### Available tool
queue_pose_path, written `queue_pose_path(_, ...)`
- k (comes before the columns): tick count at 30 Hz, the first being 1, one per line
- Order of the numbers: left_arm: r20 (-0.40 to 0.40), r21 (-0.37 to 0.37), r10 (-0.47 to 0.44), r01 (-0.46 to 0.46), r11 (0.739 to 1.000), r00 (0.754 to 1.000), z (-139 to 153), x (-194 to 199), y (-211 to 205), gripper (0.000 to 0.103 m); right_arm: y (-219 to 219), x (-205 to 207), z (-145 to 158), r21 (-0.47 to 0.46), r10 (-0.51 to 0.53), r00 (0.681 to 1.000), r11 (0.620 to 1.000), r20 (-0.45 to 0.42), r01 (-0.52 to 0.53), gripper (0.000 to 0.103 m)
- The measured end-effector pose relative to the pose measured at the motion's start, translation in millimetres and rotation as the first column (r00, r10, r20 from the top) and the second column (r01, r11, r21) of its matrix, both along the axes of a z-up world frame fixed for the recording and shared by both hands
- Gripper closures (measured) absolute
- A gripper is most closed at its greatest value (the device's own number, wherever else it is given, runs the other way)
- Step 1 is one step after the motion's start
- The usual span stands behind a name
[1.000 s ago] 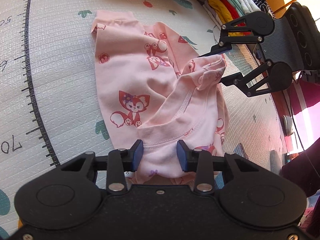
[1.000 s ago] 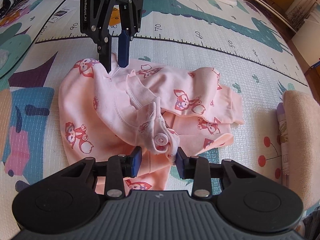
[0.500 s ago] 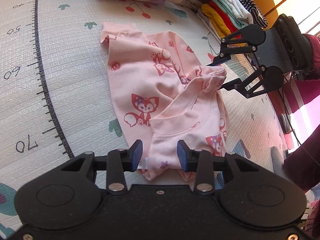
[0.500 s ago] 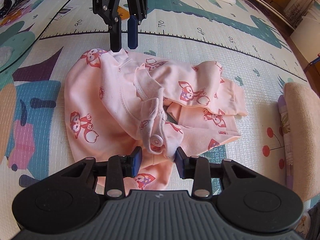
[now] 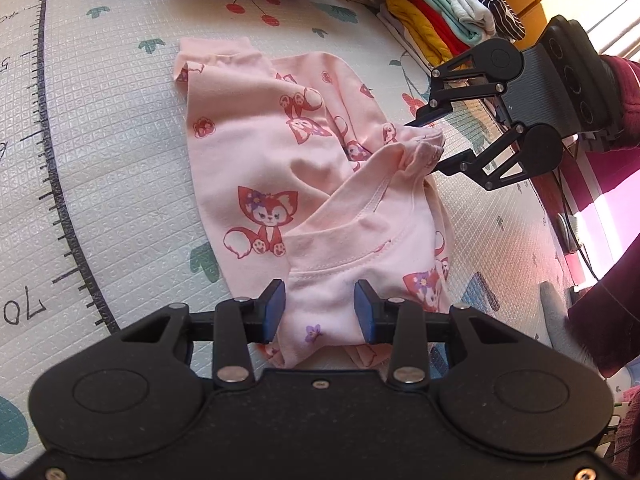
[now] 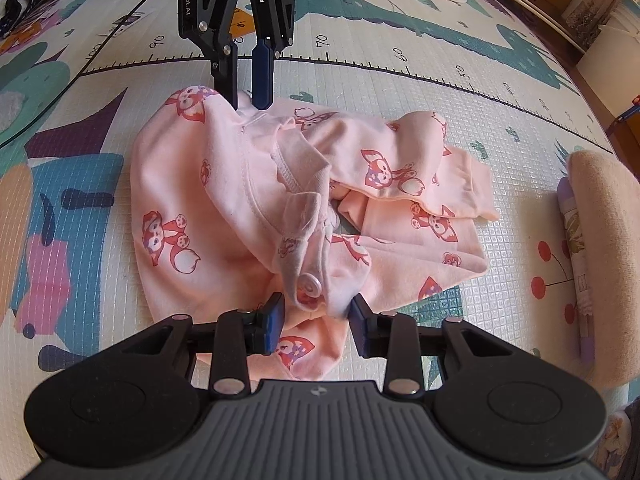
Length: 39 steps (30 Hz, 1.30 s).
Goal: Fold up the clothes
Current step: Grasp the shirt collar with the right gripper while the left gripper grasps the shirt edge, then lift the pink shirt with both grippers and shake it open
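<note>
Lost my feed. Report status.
Left tongs and right tongs open, astride pink garment. Garment half-folded, bunched on mat. Nothing in the way.

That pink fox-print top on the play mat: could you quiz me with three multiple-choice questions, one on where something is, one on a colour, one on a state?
1. Where is the stack of folded clothes? A on the mat's far edge; B on the pink top; C in a basket.
2. Pad colour on the left hand-held gripper? A red; B blue; C white.
3. The top is: A neatly folded; B hanging; C rumpled, part-folded.

A: it lies beyond the top. B: blue pads. C: layers bunch toward the right hand-held gripper.
</note>
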State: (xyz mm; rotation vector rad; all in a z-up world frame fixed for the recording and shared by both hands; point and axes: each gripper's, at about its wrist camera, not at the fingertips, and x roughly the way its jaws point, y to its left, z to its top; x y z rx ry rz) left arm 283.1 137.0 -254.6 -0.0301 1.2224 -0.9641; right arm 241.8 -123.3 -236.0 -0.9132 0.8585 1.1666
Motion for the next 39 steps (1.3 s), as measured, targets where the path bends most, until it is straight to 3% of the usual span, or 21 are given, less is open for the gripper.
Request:
queue_pose_path(11, -0.029, 0.012, 0.024, -0.024, 1.0, 0.999, -5, 14, -6, 0.068, -5, 4, 3, 0.014, -0.031, 0.999, 0.999, -0.016, 0.031, 0.074)
queue_pose_path(12, -0.016, 0.03, 0.015, -0.014, 0.999, 1.0, -4, 12, -9, 0.071, -6, 5, 4, 0.016, -0.038, 0.999, 0.999, -0.022, 0.039, 0.077)
queue_pose_path(13, -0.002, 0.049, 0.003, -0.003, 0.999, 1.0, -3, 10, -11, 0.086, -6, 6, 6, 0.02, -0.044, 0.999, 0.999, -0.023, 0.045, 0.079)
queue_pose_path(14, 0.022, 0.07, -0.005, 0.004, 0.998, 1.0, 0, 8, -13, 0.094, -7, 7, 8, 0.025, -0.051, 0.998, 0.998, -0.024, 0.051, 0.084)
queue_pose_path(16, 0.059, 0.072, -0.013, 0.008, 0.997, 0.998, 8, 4, -13, 0.098, -9, 10, 13, 0.042, -0.073, 0.996, 0.996, -0.041, 0.075, 0.089)
queue_pose_path(22, 0.197, 0.061, 0.015, -0.028, 0.998, 0.98, 54, -2, -7, 0.1, -15, 15, 33, 0.088, -0.129, 0.991, 0.987, -0.047, 0.133, 0.091)
queue_pose_path(29, 0.4, 0.052, 0.098, -0.129, 0.99, 0.911, 120, 1, 0, 0.1, -19, 37, 72, 0.174, -0.229, 0.973, 0.958, -0.005, 0.227, 0.093)
queue_pose_path(39, 0.599, -0.018, 0.244, -0.292, 0.956, 0.763, 187, 26, 26, 0.101, -10, 82, 134, 0.325, -0.353, 0.929, 0.896, 0.11, 0.302, 0.093)
